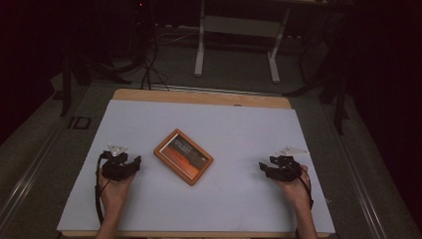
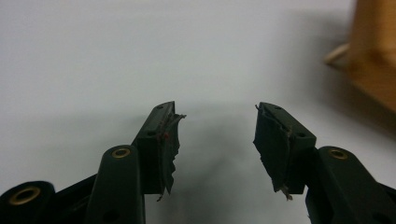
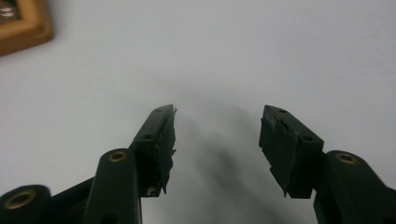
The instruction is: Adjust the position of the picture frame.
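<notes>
We rest both grippers on the white table (image 1: pixel 149 119), flanking the wooden picture frame (image 1: pixel 183 156): left gripper (image 1: pixel 130 164) at its nine o'clock, right gripper (image 1: pixel 264 168) at three, jaws apart and empty, ready to close in.

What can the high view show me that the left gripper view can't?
High view alone: the whole framed picture lying flat, both hands, the right gripper, the table's wooden edge and the floor beyond. Left gripper view alone: the left gripper close up, jaws apart with nothing between them and worn, torn pads. Shared: the white tabletop, that gripper and the frame's wood.
</notes>
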Tool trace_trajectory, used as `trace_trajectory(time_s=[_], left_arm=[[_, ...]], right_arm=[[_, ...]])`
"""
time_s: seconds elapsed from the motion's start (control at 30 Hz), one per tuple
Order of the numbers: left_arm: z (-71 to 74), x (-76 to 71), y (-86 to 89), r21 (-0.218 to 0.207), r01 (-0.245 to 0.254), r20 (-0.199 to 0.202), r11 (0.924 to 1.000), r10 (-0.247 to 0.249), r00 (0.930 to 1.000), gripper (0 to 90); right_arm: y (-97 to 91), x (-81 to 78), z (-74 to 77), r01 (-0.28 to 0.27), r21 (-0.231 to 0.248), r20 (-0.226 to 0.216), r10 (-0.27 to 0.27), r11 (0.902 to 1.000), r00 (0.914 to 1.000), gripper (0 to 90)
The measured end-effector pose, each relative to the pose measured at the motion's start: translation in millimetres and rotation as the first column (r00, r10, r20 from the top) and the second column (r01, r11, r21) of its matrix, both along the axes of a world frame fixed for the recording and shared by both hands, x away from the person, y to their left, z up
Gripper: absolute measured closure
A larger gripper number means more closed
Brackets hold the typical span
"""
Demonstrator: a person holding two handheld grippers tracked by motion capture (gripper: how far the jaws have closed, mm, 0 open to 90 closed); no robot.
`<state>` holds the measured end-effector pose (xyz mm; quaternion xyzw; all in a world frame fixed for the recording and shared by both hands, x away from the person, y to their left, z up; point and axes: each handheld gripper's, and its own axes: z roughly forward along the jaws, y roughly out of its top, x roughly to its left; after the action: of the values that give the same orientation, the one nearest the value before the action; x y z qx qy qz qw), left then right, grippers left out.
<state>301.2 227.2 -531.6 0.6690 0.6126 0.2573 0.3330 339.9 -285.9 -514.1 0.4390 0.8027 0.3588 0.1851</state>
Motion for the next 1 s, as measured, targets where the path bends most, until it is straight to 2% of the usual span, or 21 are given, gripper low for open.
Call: trace_trajectory(time_s=[0.07, 0.17, 0.2, 0.33, 0.4, 0.5, 0.77, 0.83, 1.0], left_arm=[[1.9, -4.8, -1.2, -0.026, 0.032, 0.017, 0.9992, -0.031, 0.9994, 48.6], [3.1, -8.0, -2.4, -0.032, 0.046, 0.021, 0.9984, -0.045, 0.9988, 48.8], [4.2, -10.6, -1.4, -0.062, 0.049, 0.034, 0.9968, -0.047, 0.9983, 48.8], [5.5, -11.3, -0.1, -0.082, 0.062, 0.044, 0.9947, -0.059, 0.9973, 49.2], [6.5, -10.9, -0.2, -0.111, 0.087, 0.056, 0.9900, -0.081, 0.9951, 48.9], [8.1, -10.6, -1.7, -0.135, 0.120, 0.057, 0.9835, -0.113, 0.9919, 47.8], [13.0, -12.2, -2.5, -0.150, 0.157, 0.064, 0.9762, -0.149, 0.9868, 47.2], [13.8, -13.4, -2.4, -0.154, 0.175, 0.063, 0.9724, -0.167, 0.9839, 47.9], [16.7, -14.8, -4.8, -0.155, 0.204, 0.073, 0.9667, -0.194, 0.9782, 48.5]], right_arm=[[1.8, -0.8, -0.7, -0.005, -0.007, -0.001, 0.005, 1.0000, 1.0000, 44.7], [4.2, -1.3, -2.4, -0.014, -0.011, -0.002, 0.014, 0.9998, 0.9999, 44.7], [5.4, -1.6, -3.0, -0.016, -0.010, -0.003, 0.016, 0.9998, 0.9999, 44.7], [8.3, -3.1, -0.8, -0.028, 0.019, 0.001, 0.028, 0.9994, 0.9996, 44.8], [11.2, -2.2, 1.5, -0.044, 0.043, 0.005, 0.044, 0.9981, 0.9990, 44.7], [15.9, 0.4, 2.2, -0.064, 0.046, 0.006, 0.064, 0.9969, 0.9979, 44.8], [30.3, 3.1, 10.3, -0.115, 0.057, 0.033, 0.113, 0.9918, 0.9931, 45.3], [35.8, 4.5, 14.2, -0.133, 0.058, 0.047, 0.130, 0.9895, 0.9904, 45.6], [44.8, 7.7, 15.9, -0.165, 0.058, 0.050, 0.162, 0.9845, 0.9855, 48.1]])
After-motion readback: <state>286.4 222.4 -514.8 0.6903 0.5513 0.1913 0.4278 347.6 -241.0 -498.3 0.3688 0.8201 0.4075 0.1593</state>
